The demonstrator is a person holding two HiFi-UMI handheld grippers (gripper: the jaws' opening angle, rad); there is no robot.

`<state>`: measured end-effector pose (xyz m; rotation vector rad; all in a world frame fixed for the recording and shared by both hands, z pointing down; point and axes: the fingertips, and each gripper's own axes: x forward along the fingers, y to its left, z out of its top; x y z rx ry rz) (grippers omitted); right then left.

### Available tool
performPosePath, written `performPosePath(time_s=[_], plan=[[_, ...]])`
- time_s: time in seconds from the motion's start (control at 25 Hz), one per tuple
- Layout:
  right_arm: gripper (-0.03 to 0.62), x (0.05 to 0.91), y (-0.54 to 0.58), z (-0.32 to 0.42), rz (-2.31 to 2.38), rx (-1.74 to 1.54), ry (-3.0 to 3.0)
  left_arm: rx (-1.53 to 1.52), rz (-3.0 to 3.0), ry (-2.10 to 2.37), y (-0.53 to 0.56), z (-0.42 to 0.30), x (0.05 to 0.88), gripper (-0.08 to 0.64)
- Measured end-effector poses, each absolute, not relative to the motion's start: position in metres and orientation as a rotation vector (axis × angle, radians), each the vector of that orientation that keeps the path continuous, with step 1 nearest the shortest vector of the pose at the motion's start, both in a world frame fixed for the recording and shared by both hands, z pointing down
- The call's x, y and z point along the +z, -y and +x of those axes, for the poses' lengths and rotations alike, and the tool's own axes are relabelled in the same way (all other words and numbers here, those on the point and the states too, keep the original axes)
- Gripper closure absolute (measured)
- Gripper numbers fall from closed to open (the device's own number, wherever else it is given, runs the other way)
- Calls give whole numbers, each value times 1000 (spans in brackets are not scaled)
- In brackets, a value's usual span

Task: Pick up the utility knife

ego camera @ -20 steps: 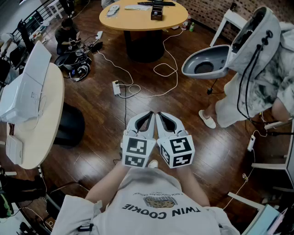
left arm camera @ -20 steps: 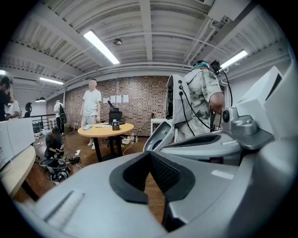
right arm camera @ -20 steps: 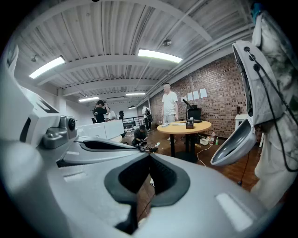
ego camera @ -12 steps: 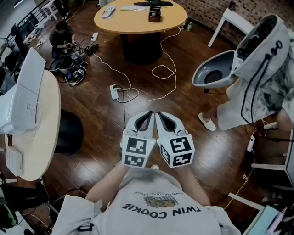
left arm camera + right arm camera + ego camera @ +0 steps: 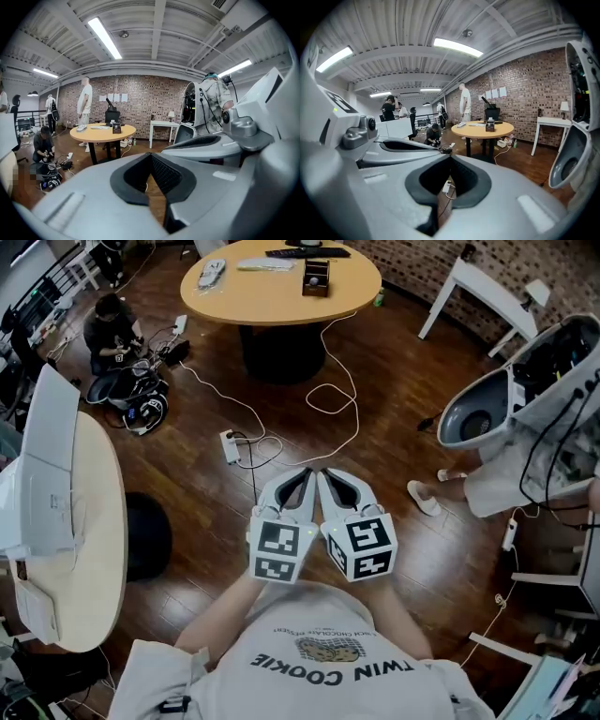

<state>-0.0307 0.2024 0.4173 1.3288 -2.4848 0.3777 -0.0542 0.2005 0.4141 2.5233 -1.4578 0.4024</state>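
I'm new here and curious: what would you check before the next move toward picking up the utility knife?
1. Left tongs empty: ok, shut on nothing.
2. Right tongs empty: ok, shut too.
3. Utility knife spotted: cannot tell; none made out.
4. Round orange wooden table within reach: not ok, far ahead.
5. Walkway free: not ok; white power strip lies on the dark wooden floor.

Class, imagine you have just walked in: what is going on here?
A person standing on a wooden floor holds the left gripper and the right gripper side by side before their body, both shut and empty. The round table stands some way ahead, its small items too distant to identify. No utility knife can be made out, and nothing is picked up yet.
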Motion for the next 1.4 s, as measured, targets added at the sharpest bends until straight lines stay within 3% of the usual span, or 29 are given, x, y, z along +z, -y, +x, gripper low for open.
performPosePath(time_s=[0.6,1.4], plan=[[592,424,-121,-78,1380,401,2443,384,2537,1401,-120,-102,419,554],[592,424,50,-12,1280,375,2535,428,2467,1531,45,-35,422,554]])
